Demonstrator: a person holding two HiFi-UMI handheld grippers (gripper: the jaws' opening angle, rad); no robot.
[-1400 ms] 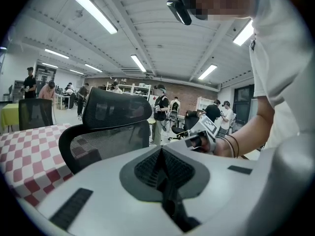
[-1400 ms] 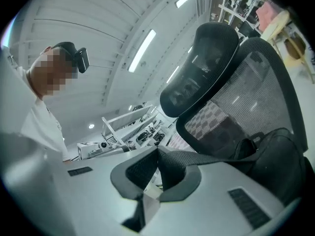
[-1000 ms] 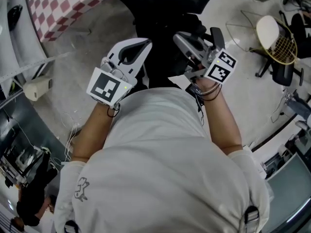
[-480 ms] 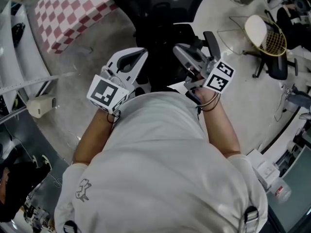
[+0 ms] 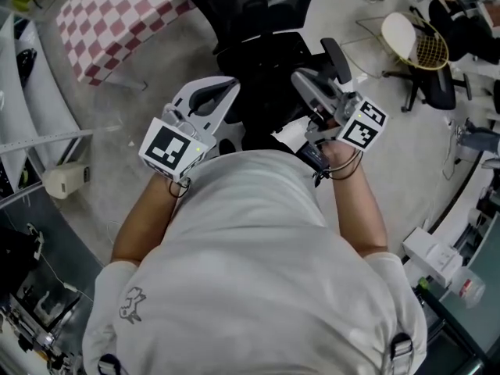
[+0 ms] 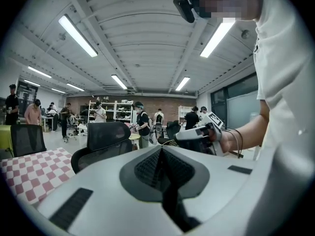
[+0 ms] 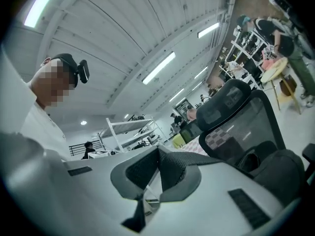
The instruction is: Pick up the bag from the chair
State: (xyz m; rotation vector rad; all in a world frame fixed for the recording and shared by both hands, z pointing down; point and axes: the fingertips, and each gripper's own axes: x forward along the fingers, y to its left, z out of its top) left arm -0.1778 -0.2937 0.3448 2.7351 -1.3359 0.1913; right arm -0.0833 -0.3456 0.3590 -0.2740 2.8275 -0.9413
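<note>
In the head view a black office chair (image 5: 254, 41) stands right in front of me. A dark bag (image 5: 269, 92) lies on its seat, hard to tell from the black chair. In the right gripper view the bag (image 7: 283, 173) is a rounded black mass below the mesh backrest (image 7: 246, 127). My left gripper (image 5: 225, 86) is held level at the chair's left side, jaws shut, nothing between them. My right gripper (image 5: 305, 80) is level at the chair's right side, also shut and empty. In the left gripper view the pads (image 6: 150, 163) meet along a line.
A red-and-white checked mat (image 5: 117, 18) lies on the floor at the far left. A racket (image 5: 426, 49) rests on another chair at the far right. White shelving (image 5: 31, 108) and a white box (image 5: 66, 180) are at the left. Several people (image 6: 142, 124) stand in the background.
Both grippers have risen a little and shifted along with me beside the chair; the right one has moved slightly right in the picture. Their jaws have stayed shut.
</note>
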